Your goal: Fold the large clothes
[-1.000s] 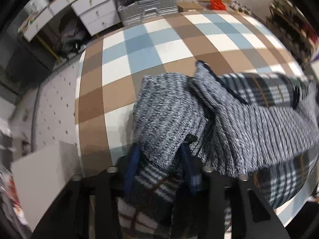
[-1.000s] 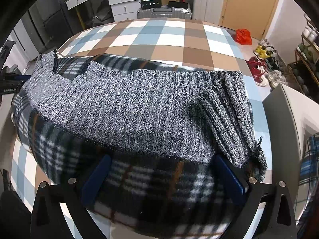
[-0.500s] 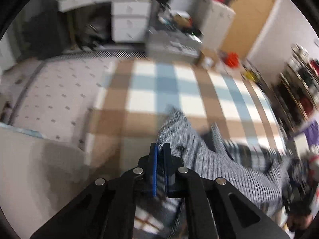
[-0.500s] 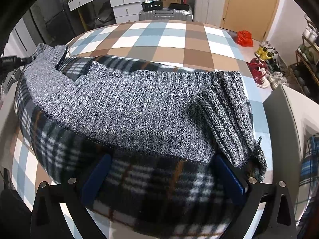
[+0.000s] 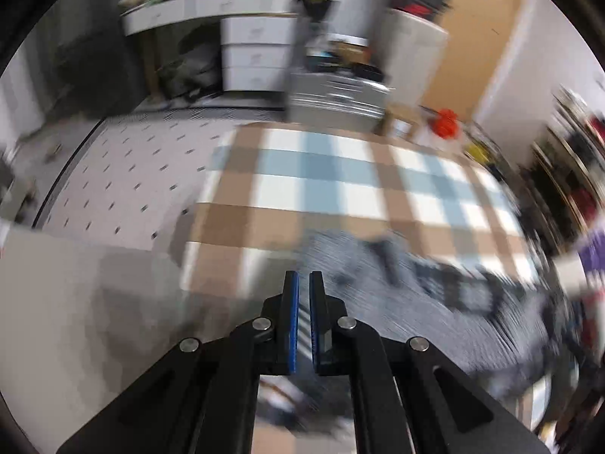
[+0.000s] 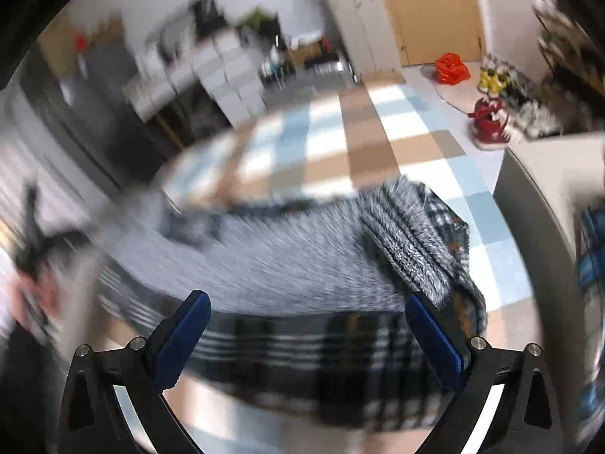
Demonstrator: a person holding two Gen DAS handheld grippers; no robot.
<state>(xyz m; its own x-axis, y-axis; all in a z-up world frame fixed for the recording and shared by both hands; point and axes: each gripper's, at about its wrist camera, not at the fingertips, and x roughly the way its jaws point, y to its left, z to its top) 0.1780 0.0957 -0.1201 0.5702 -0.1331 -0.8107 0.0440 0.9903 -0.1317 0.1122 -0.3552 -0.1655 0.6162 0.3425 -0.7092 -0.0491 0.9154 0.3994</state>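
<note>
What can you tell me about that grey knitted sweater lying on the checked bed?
The sweater is a chunky rib knit in mottled grey and white, wool-like, with a dark plaid lining showing at its near edge. It lies spread across the brown, blue and white checked bedcover, one sleeve folded in over the body on the right. The right gripper has its blue pads wide apart around the near edge, not pressing it. Motion blur hides finer detail.

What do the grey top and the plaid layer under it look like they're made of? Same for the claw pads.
Grey top: chunky marled knit, likely wool or acrylic; ribbed rows show at its folded edge. Plaid layer: soft, probably fleece, though blur hides the nap. Right claw pads: blue, matte, apparently textured rubber on black fingers.
</note>
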